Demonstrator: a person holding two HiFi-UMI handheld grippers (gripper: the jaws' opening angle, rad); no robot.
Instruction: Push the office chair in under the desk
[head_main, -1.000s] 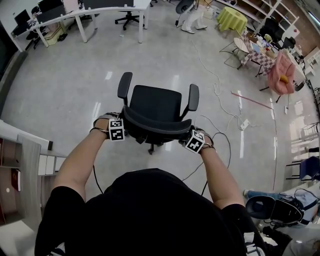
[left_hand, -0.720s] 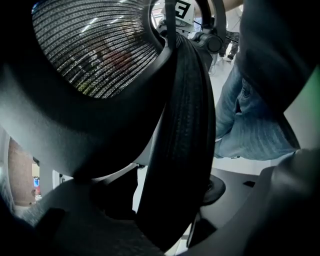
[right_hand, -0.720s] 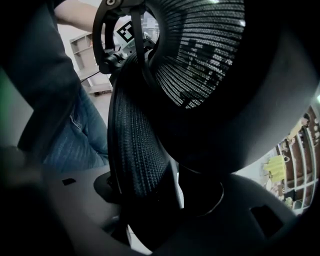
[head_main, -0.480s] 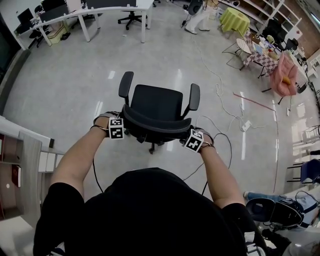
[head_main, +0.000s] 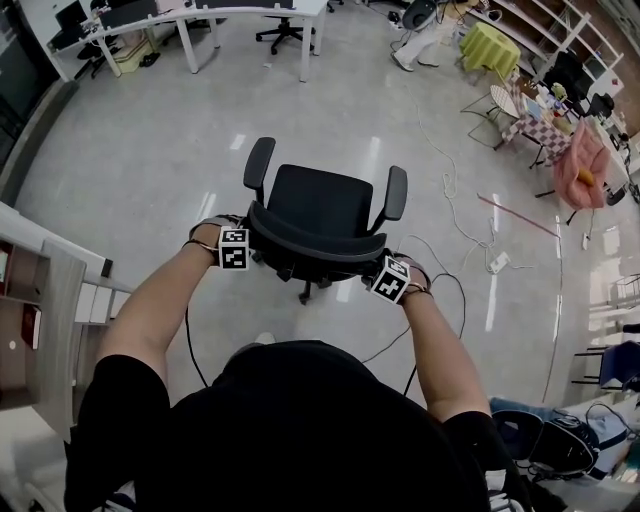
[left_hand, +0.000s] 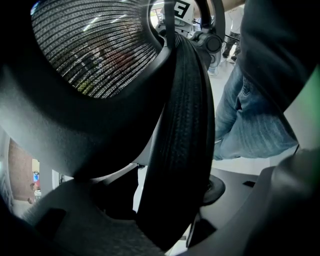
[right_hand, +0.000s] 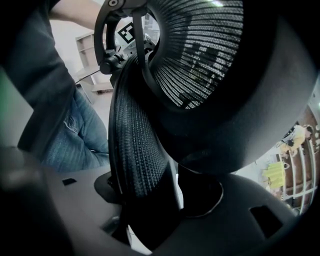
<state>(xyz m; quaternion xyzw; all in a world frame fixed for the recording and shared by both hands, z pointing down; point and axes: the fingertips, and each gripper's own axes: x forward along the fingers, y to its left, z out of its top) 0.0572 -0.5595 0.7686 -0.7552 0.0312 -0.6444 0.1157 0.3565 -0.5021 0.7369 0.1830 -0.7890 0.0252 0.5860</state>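
A black mesh office chair (head_main: 322, 205) stands on the grey floor, its seat facing away from me toward a white desk (head_main: 250, 12) far across the room. My left gripper (head_main: 246, 243) is shut on the left end of the backrest's top rim (head_main: 315, 243), and my right gripper (head_main: 381, 268) is shut on its right end. In the left gripper view the ribbed backrest edge (left_hand: 180, 140) fills the gap of the left gripper (left_hand: 170, 220). In the right gripper view the same rim (right_hand: 137, 150) sits between the jaws of the right gripper (right_hand: 150, 215).
Another black chair (head_main: 285, 30) stands at the far desk. Cables (head_main: 450, 290) trail over the floor right of the chair. A low cabinet (head_main: 50, 300) stands at my left. A green-draped table (head_main: 490, 45) and cluttered furniture line the far right.
The chair and both grippers have moved slightly forward and right across the floor. The far desk sits a little closer in the view. Both grippers stay on the backrest rim.
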